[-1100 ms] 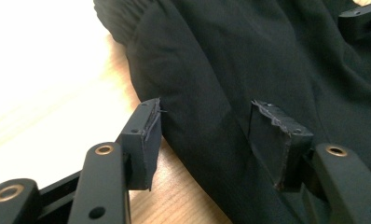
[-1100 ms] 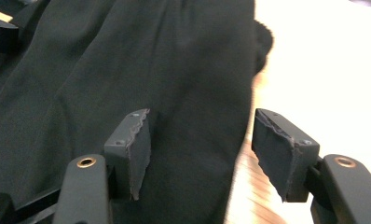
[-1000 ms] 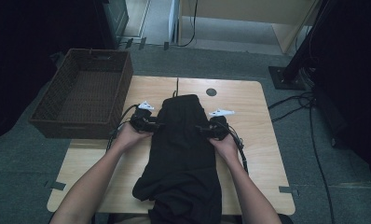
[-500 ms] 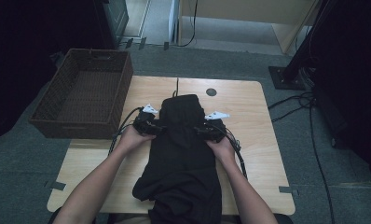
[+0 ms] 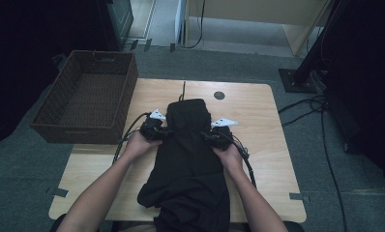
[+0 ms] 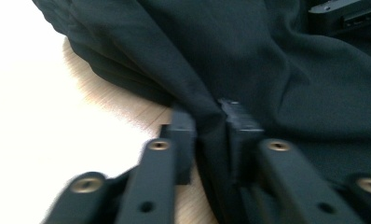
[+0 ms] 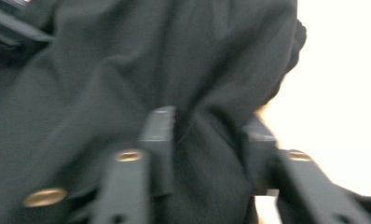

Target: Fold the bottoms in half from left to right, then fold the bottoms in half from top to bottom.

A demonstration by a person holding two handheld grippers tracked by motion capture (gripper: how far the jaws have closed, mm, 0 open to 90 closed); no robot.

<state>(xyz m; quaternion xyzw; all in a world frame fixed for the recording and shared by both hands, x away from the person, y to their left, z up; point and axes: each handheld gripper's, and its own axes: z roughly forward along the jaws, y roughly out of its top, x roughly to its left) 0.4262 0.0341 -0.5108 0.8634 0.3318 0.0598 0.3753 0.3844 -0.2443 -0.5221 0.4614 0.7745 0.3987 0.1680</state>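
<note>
We had the black garment (image 5: pixel 190 164) lying down the middle of the wooden table (image 5: pixel 258 111), its near end hanging over the 6 o'clock edge. Our left gripper (image 6: pixel 210 122) pinched a fold at the cloth's 9 o'clock edge; our right gripper (image 7: pixel 207 128) had cloth bunched between its jaws at 3 o'clock. A wicker basket (image 5: pixel 86 96) sat at 10 o'clock.

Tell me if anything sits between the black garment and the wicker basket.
Nothing visible does. The black garment lies pinched by the left gripper and right gripper; bare table separates it from the open wicker basket.
</note>
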